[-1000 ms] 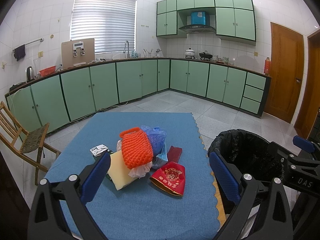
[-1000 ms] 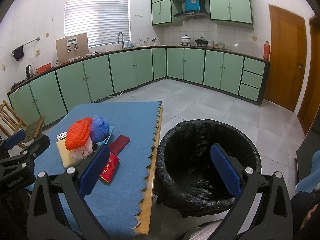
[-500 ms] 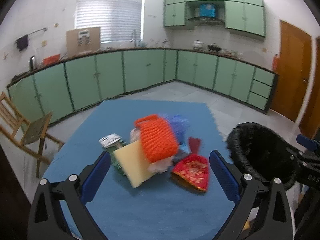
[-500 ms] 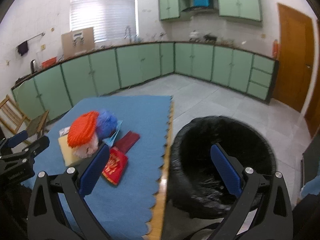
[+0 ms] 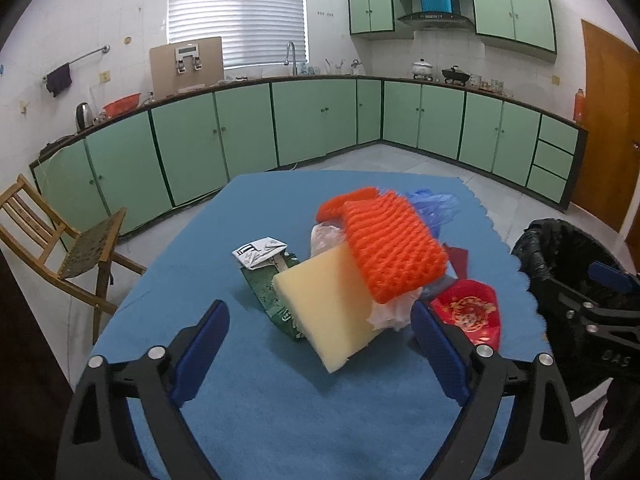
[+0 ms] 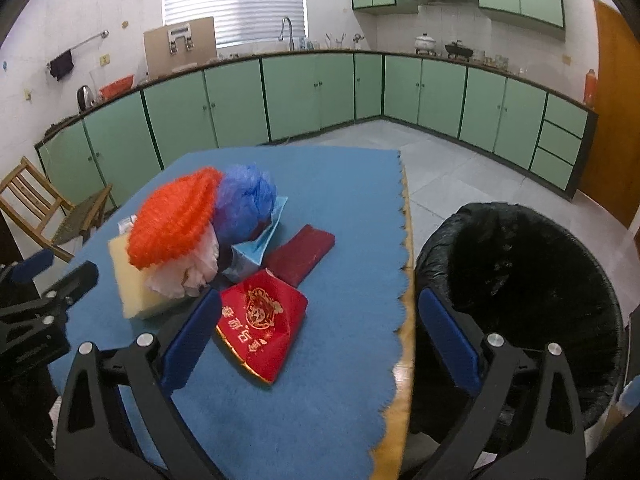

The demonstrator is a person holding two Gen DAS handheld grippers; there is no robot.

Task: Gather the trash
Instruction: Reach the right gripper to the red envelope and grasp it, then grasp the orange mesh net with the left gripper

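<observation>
Left gripper [image 5: 320, 344] hangs with jaws apart, the yellow foam [image 5: 332, 308] of the trash pile just ahead between them. Right gripper [image 6: 320, 336], also spread, frames the red packet [image 6: 260, 320]; the bin [image 6: 520, 304] stands rightmost.

1. Soft daylight comes through the blinds [image 5: 238, 12] of the window; the room is evenly bright.
2. Shadows on the table [image 5: 280, 420] are faint.
3. Fisheye bending curves the cabinets [image 6: 304, 96], with black corners.
4. Both views look slightly soft.
</observation>
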